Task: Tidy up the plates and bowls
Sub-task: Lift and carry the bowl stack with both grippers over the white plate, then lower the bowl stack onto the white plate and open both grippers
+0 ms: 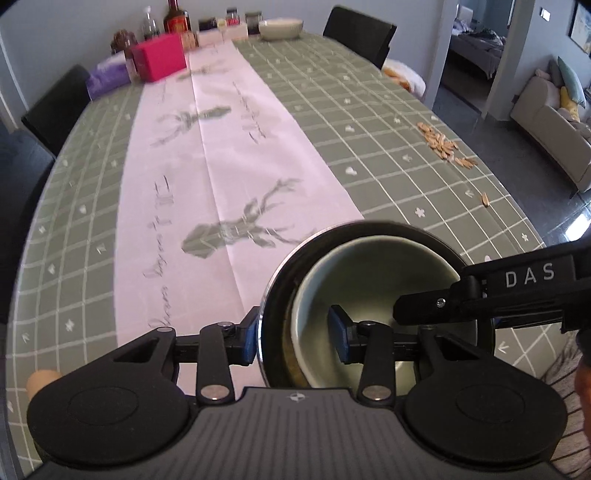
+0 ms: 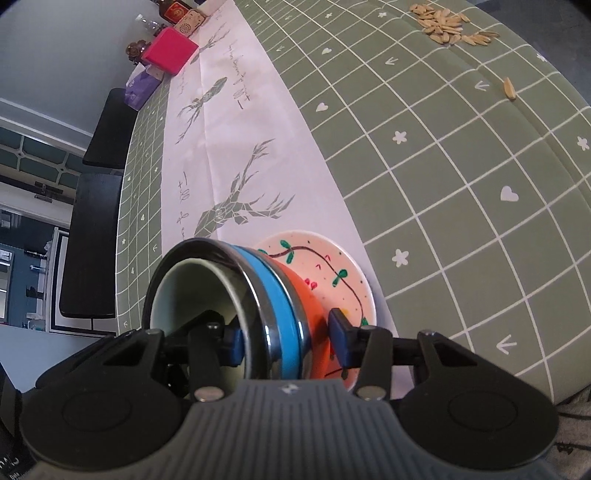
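Left gripper (image 1: pixel 295 339): jaws straddle the near rim of the steel bowl (image 1: pixel 280 295), one pad outside, one inside the pale green bowl (image 1: pixel 369 280) nested in it; pads look closed on the walls, though contact is not fully clear. Right gripper (image 2: pixel 286 341): jaws pinch the same nest w/ one pad inside, one against the outer wall, blue and orange bands showing. Stack sits over a painted plate (image 2: pixel 332 266) near the table (image 2: pixel 480 184) edge, on the white runner (image 1: pixel 229 147); touching or just above, cannot tell. Judgement: keep both grips level, lower slowly & centre on the plate before release. Count: 2 nested bowls, 1 plate, 1 far bowl (image 1: pixel 280 29), 1 pink box (image 1: pixel 159 61), scattered seeds (image 1: pixel 443 144).
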### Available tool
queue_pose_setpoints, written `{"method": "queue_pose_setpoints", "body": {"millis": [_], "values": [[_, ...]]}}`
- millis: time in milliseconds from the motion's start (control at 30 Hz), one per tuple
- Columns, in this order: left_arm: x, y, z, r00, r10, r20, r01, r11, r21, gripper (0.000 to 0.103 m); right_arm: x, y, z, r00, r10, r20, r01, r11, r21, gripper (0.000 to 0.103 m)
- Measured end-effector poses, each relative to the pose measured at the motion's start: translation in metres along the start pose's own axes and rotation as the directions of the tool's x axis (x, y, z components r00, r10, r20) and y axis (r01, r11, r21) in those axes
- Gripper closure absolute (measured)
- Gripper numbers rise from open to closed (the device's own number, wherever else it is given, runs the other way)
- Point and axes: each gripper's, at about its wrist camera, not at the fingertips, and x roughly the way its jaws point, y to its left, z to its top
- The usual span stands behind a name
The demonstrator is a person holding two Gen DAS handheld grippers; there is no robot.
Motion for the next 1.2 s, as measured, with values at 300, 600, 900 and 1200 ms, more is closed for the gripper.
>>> {"method": "queue_pose_setpoints", "body": {"millis": [300, 600, 900, 1200], "values": [[-0.053, 0.005, -0.028, 0.975, 0.091, 0.2, -0.072, 0.992, -0.099, 0.023, -0.044, 0.018, -0.028, 0.973, 0.043, 0.226, 0.003, 0.98, -0.201, 0.032], [-0.099, -0.026, -0.076, 0.937, 0.223, 0.268, -0.183, 0.969, -0.166, 0.008, -0.09, -0.009, -0.097, 0.963, 0.064, 0.262, -0.01, 0.979, -0.202, 0.028], [-0.102, -0.055, -0.107, 0.967, 0.137, 0.213, -0.097, 0.977, -0.19, 0.009, -0.1, -0.024, -0.15, 0.902, -0.093, 0.422, 0.204, 0.952, -0.228, 0.029], [-0.098, -0.058, -0.111, 0.971, 0.156, 0.179, -0.119, 0.972, -0.202, 0.01, -0.086, -0.038, -0.156, 0.933, -0.093, 0.347, 0.17, 0.966, -0.196, 0.032]]}}
